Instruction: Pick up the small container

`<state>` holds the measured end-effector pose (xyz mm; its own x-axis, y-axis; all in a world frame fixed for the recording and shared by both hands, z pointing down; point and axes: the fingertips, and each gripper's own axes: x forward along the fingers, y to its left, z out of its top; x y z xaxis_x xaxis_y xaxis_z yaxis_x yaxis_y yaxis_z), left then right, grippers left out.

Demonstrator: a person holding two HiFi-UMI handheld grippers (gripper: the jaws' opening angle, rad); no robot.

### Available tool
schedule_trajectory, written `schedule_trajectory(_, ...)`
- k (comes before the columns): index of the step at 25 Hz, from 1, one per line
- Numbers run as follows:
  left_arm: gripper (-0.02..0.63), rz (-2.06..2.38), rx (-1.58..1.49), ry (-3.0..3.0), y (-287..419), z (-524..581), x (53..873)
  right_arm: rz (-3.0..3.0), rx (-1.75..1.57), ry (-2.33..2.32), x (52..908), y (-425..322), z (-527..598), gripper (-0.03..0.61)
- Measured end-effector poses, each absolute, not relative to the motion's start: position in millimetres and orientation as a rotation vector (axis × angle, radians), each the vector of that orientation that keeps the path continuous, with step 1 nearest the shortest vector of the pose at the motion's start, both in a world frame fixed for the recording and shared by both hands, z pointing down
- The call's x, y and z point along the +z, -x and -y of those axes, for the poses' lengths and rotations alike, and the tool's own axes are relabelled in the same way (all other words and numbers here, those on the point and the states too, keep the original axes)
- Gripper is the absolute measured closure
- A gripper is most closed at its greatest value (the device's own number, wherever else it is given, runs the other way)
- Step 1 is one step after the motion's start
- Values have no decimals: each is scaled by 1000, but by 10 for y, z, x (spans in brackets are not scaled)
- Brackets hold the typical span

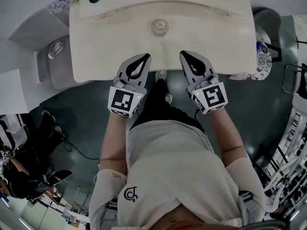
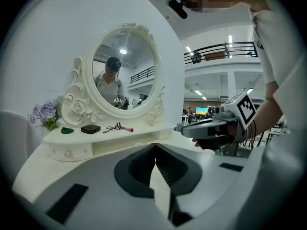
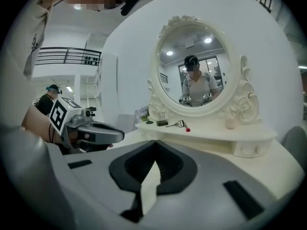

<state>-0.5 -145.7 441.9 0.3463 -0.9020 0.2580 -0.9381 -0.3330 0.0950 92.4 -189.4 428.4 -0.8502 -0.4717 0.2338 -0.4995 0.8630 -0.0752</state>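
Cream-white tabletop (image 1: 96, 42) spreads before me, with its oval mirror (image 2: 123, 66) standing at twelve o'clock. My left gripper (image 1: 143, 56) and right gripper (image 1: 187, 53) hang side by side over the near edge, both sets of jaws pressed together with nothing between them. The small container (image 1: 159, 26), round and pale, sits on the tabletop at twelve o'clock, just beyond both tips, untouched.

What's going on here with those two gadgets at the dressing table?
A person stands at a white dressing table, holding a left gripper and a right gripper side by side over its near edge. Both have their jaws shut and hold nothing. The small round container sits untouched on the tabletop just ahead of them.
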Motion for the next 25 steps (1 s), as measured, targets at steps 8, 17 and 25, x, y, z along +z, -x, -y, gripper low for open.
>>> schedule_trajectory(8, 553, 1639, 284, -2358, 496, 2566, 5159, 2769, 256, -818, 4867, -469, 3123, 571)
schedule_trajectory(17, 250, 1467, 297, -2389, 290, 2946, 5612, 2690, 374, -862, 5172, -434, 3375, 571)
schedule_trajectory(25, 206, 1456, 404, -2440, 122, 3249, 5776, 2660, 396, -865, 5312, -446, 3499, 571)
